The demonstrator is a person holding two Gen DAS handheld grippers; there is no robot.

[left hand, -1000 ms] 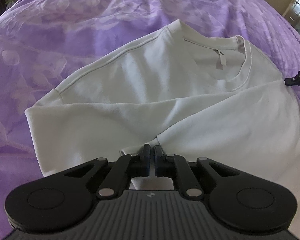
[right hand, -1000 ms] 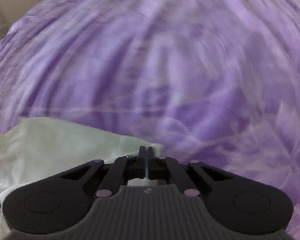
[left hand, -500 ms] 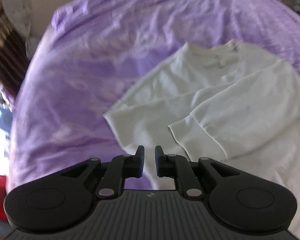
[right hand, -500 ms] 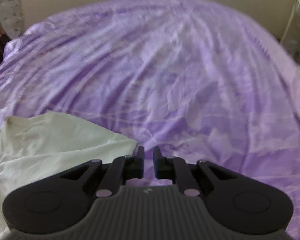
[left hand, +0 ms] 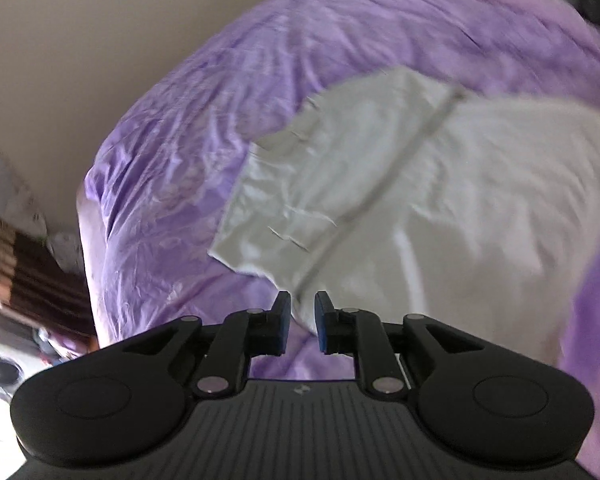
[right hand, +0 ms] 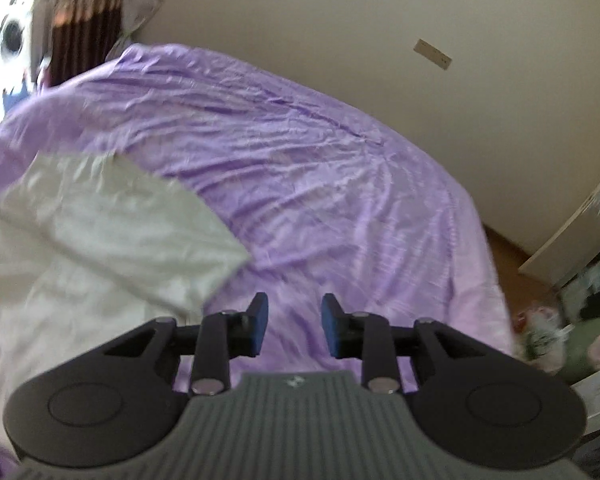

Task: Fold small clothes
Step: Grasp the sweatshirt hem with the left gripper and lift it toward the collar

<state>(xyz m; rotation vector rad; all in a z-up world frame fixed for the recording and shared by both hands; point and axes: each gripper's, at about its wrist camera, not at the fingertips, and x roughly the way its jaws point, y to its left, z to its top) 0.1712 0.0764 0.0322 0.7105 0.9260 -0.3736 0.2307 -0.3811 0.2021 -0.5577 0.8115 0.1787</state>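
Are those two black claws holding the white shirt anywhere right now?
No. The left gripper and right gripper have just been opening, nothing between them; the white shirt lies loose.

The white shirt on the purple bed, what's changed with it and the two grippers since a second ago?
Both grippers let go: a second ago each was shut at the shirt's cloth; since then their jaws have been opening, and now the left gripper and right gripper stand open with nothing between them. Both pulled up and away, so more of the room shows. The white shirt stays folded on the purple bedspread.
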